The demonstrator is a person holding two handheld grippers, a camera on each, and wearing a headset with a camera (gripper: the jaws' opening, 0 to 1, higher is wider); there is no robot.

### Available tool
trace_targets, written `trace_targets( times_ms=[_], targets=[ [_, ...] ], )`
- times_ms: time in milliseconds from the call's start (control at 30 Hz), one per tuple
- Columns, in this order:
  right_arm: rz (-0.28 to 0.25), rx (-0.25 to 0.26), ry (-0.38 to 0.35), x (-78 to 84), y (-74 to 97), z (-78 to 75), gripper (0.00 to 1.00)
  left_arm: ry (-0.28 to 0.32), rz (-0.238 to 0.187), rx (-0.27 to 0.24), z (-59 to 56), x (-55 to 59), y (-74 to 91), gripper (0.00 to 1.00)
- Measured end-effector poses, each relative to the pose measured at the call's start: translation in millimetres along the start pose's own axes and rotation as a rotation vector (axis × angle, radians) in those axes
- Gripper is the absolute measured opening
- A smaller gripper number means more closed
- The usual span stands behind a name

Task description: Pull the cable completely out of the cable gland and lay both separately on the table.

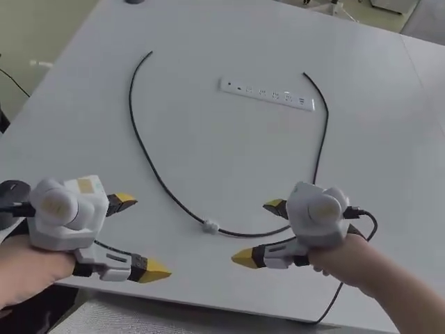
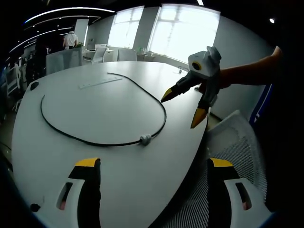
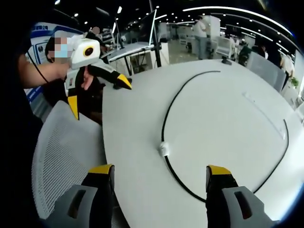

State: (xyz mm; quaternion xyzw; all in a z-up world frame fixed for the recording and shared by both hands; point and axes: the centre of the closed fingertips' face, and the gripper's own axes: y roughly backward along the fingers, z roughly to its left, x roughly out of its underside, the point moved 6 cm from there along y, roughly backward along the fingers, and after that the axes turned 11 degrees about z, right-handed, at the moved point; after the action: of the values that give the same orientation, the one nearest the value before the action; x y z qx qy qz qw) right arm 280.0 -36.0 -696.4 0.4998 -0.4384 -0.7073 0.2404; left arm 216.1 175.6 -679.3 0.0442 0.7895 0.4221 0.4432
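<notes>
Cable gland (image 1: 209, 225): small white piece, threaded on black cable (image 1: 130, 104), at bottom of wide U-loop, near front edge of table (image 1: 229, 153), between both grippers.
Gland looks light, hard, smooth; probably slips if pinched weakly, so take across body.
Cable thin, limp, light; likely bends and drags. Take just beside gland, pull along its line.
Long run on each side, so several pulls probably needed.
Left gripper (image 1: 139, 236): jaws wide apart, nothing held.
Right gripper (image 1: 255, 232): same.
Power strip (image 1: 268, 94) beyond loop, well apart.
</notes>
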Motion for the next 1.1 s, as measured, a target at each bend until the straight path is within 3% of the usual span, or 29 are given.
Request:
trace_targets(
  times_ms=[500, 767, 1100],
  targets=[
    [0.077, -0.033, 0.058, -15.2, -32.2, -8.7, 0.65, 0.019, 0.002, 0.001, 0.9, 5.5, -4.5, 0.93],
    [0.130, -0.065, 0.082, -13.9, -48.3, -8.4, 0.56, 0.027, 0.003, 0.003, 5.6, 5.6, -3.1, 0.92],
    [0.157, -0.076, 0.072, -14.1, -66.6, -19.3, 0.47, 0.007, 0.015, 0.016, 0.3, 6.1, -8.9, 0.92]
  ],
)
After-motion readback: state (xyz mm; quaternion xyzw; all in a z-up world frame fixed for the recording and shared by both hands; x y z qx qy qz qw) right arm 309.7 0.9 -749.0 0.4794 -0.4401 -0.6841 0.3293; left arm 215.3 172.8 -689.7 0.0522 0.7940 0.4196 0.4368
